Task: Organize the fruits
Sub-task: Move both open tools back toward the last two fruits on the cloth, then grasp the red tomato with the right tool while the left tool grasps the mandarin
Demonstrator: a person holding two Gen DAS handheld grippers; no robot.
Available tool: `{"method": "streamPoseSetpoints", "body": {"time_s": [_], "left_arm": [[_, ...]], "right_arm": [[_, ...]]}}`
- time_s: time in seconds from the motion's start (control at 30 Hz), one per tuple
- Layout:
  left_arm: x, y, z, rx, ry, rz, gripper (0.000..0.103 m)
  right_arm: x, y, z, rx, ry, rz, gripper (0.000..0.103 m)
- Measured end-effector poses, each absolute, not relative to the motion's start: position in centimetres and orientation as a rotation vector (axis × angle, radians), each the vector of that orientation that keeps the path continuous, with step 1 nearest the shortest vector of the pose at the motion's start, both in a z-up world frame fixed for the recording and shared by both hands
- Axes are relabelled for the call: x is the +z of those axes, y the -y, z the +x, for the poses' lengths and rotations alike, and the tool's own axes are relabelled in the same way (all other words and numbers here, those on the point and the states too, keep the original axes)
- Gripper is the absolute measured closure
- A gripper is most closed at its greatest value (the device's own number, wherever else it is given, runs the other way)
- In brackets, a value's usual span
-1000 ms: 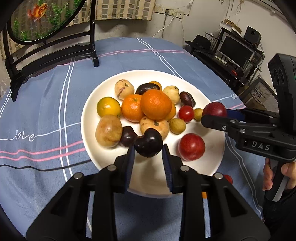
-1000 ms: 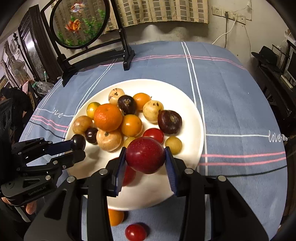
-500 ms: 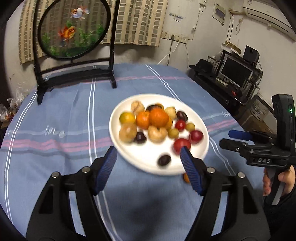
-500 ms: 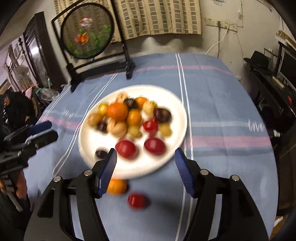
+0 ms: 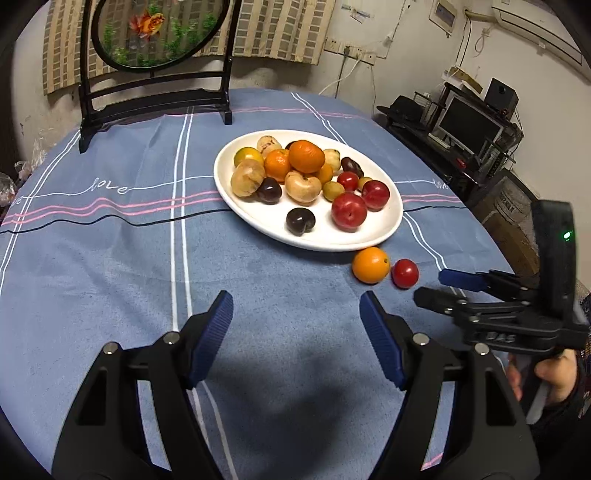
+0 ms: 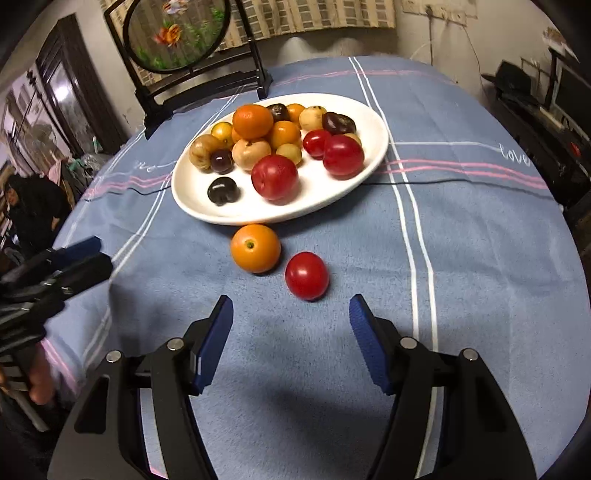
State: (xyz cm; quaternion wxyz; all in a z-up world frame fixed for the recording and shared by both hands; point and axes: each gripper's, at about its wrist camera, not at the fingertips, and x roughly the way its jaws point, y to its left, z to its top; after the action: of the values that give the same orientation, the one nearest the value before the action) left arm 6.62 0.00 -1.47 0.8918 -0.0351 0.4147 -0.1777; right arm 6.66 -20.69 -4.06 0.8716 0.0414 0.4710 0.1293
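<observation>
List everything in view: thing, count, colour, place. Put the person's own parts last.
Round white plate: one, mid-table, piled with fruit.
Large red plums: two, plate's near side.
Dark purple plum: one, alone near the plate's front rim.
Loose orange: one, on the cloth touching or nearly touching the plate's rim.
Loose red tomato: one, on the cloth beside the orange.
Blue striped tablecloth: one, covering the table.
Black-framed round goldfish screen: one, table's far edge.
Left tool: black with blue pads, open, empty.
Right tool: same, open, empty, nearest the tomato.
</observation>
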Motion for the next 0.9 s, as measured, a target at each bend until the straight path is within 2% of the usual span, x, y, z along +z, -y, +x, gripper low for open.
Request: {"method": "streamPoseSetpoints", "body": {"time_s": [0.1, 0.2, 0.27, 0.3, 0.6, 0.9], "left_arm": [[-1.6, -0.1, 6.7, -0.362, -0.869, -0.081, 0.030], [-1.6, 0.0, 6.9, -0.368, -0.877, -0.089, 0.030], [-1.4, 0.4, 6.8, -0.371, -0.871, -0.082, 0.030], [-1.4, 0.6, 6.8, -0.370, -0.872, -0.078, 0.030], [-3.0, 5.2, 7.9, -0.397, -0.965, -0.072, 0.030], [-6.2, 11.5, 11.4, -0.332, -1.029, -0.017, 0.030]], "right_arm": [[-4.6, 20.3, 7.3, 0.283, -0.986, 0.074, 0.045], [-5.3, 20.0, 8.6, 0.263, -0.997, 0.040, 0.058], [-6.1, 19.9, 9.3, 0.232, -1.014, -0.004, 0.072], [-6.5, 19.9, 9.6, 0.247, -1.022, 0.003, 0.074], [-3.0, 23.2, 5.4, 0.285, -0.918, 0.079, 0.074], [-4.1, 27.7, 3.5, 0.305, -0.921, 0.140, 0.074]]}}
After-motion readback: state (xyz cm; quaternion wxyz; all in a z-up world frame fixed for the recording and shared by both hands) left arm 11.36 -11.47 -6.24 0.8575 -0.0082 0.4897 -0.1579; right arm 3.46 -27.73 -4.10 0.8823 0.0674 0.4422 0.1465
